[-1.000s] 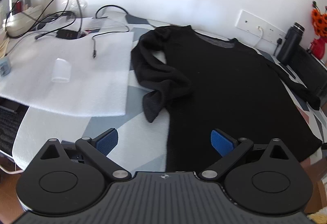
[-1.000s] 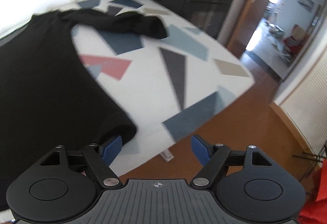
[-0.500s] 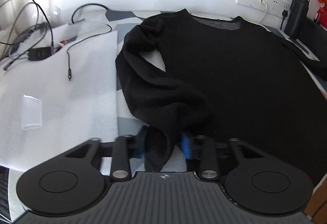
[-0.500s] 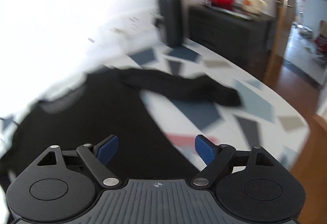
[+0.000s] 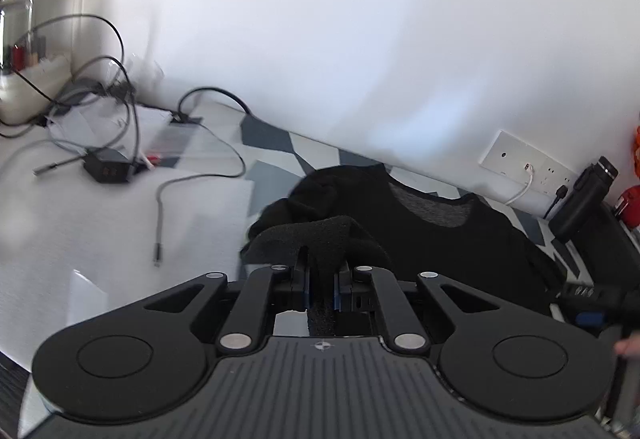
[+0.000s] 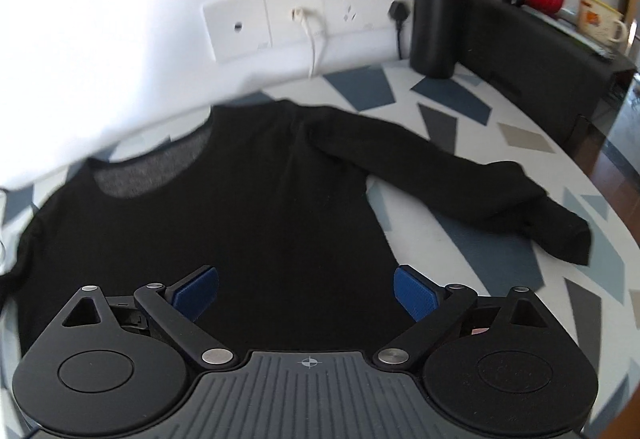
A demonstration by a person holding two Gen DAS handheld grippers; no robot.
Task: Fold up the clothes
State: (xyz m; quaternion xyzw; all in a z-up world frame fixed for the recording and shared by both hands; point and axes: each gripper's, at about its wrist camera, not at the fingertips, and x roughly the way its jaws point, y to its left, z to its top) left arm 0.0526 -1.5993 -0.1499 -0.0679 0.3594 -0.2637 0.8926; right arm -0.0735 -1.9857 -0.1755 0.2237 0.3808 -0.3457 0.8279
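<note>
The left claw point(image 5: 320, 289) is gripping the sleeve point(image 5: 324, 239), the sweater point(image 6: 224, 207) body lying rightward under the right claw point(image 6: 306, 293), its jaws gaping.

Both the left gripper point(image 5: 321, 289) and the right gripper point(image 6: 306, 293) look alike: a ribbed dark grey base bearing a small crosshair mark, two round black discs at the sides, black linkage arms with silver pivot screws, and ridged blue pads point(image 6: 414, 291) lining the fingers' inner faces.

Black sweater point(image 6: 248, 199) on white tablecloth point(image 6: 460, 239) with blue-grey geometric patches.
</note>
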